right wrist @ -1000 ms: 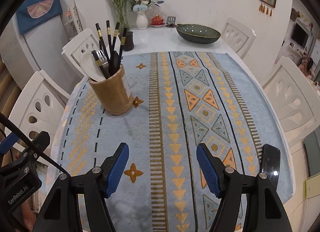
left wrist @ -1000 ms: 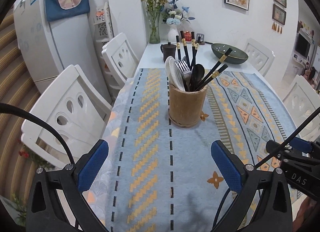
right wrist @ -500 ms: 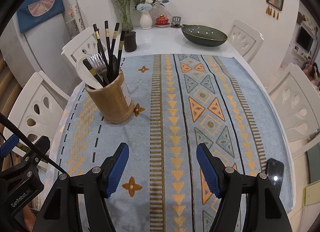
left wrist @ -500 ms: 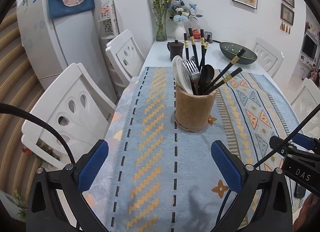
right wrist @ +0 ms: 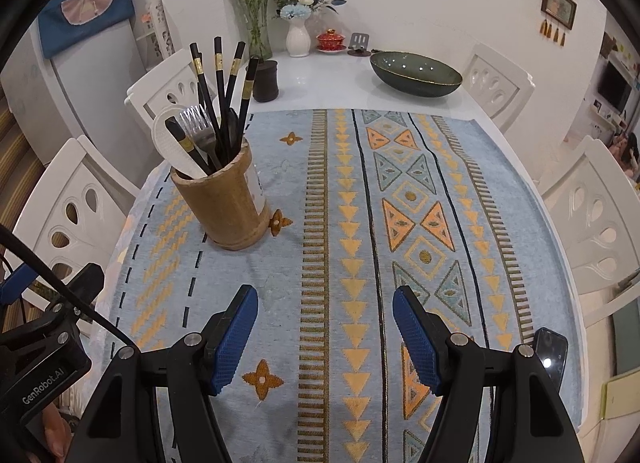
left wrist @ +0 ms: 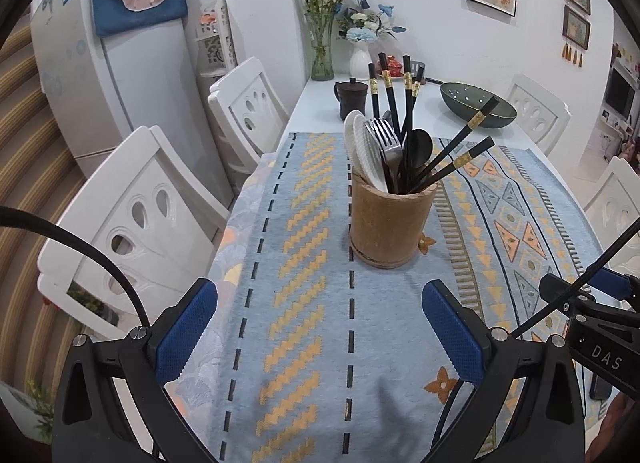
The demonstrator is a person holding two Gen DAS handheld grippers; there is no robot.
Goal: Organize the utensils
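Both tongs are just hanging there, tilted downward, side by side. Left tongs (left wrist: 320,329) have the blue pads spread wide with nothing between them. Right tongs (right wrist: 325,337) same deal, jaws apart and empty, neither one touching anything.

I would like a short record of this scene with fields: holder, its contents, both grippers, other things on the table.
holder: round bamboo utensil holder, upright on the blue patterned tablecloth
contents: black chopsticks with gold bands, white ribbed spoon, metal fork, black spoon
left gripper: open, empty, above the cloth
right gripper: open, empty, above the cloth
others: dark green bowl, dark lidded cup, white flower vase, black phone at the table edge
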